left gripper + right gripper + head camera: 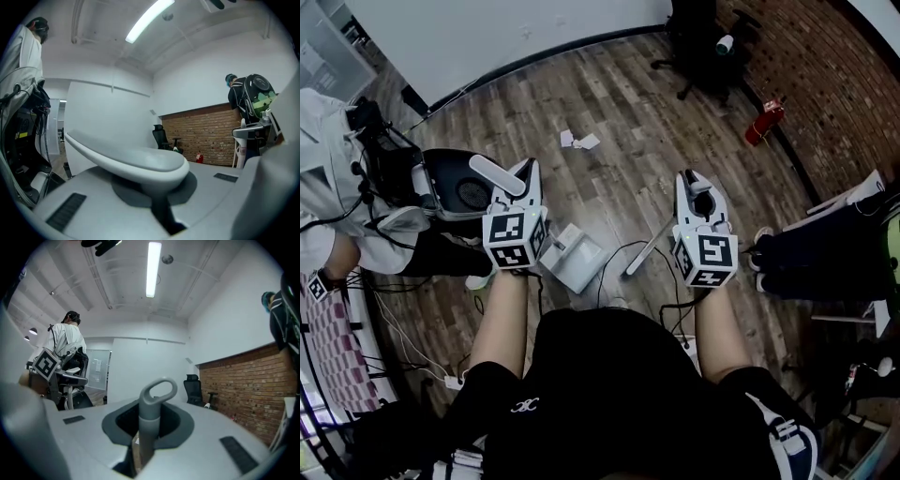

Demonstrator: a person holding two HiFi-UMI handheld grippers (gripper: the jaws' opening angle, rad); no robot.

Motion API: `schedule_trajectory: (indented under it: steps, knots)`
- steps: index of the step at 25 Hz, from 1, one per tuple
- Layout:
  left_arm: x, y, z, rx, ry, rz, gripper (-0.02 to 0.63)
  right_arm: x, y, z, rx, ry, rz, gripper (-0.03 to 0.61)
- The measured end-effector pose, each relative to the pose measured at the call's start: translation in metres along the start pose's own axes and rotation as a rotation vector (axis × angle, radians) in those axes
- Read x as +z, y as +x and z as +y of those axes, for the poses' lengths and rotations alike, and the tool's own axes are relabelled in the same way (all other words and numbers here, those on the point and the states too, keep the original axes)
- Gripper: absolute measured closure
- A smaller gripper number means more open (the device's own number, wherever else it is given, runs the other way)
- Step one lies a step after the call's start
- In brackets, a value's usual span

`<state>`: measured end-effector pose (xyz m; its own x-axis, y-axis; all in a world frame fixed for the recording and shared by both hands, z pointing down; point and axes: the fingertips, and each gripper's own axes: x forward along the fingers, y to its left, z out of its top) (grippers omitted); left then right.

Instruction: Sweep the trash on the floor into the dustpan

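The wooden floor point(619, 187) carries the dustpan point(574, 260), which stands directly in front of the person. The left gripper point(159, 208), just left of the dustpan, has its jaws clamped on the dustpan's white handle point(131, 159). The right gripper point(142, 446), right of the dustpan, has its jaws closed on the grey broom handle point(152, 411), loop end up. The trash, white paper scraps point(579, 141), lies beyond the dustpan, well apart from it.
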<state>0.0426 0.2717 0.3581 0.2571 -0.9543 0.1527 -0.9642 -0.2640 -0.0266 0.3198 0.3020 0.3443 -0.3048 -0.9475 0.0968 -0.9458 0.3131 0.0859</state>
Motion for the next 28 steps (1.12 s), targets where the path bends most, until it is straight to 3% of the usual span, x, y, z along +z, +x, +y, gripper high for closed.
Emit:
schedule_trajectory:
  steps: [7, 13, 22, 28]
  knots:
    - [0.003, 0.023, 0.008, 0.063, 0.024, 0.011, 0.62, -0.01, 0.02, -0.017, 0.048, 0.03, 0.02, 0.52]
    - [0.005, 0.056, 0.054, 0.117, 0.005, -0.016, 0.62, -0.006, 0.072, -0.012, 0.072, 0.032, 0.025, 0.52]
    - [0.001, 0.158, 0.124, 0.087, -0.071, -0.004, 0.62, 0.009, 0.188, -0.013, 0.025, -0.002, 0.094, 0.52]
    - [-0.003, 0.212, 0.169, 0.031, -0.066, 0.0, 0.62, 0.021, 0.25, -0.01, -0.068, -0.026, 0.107, 0.52]
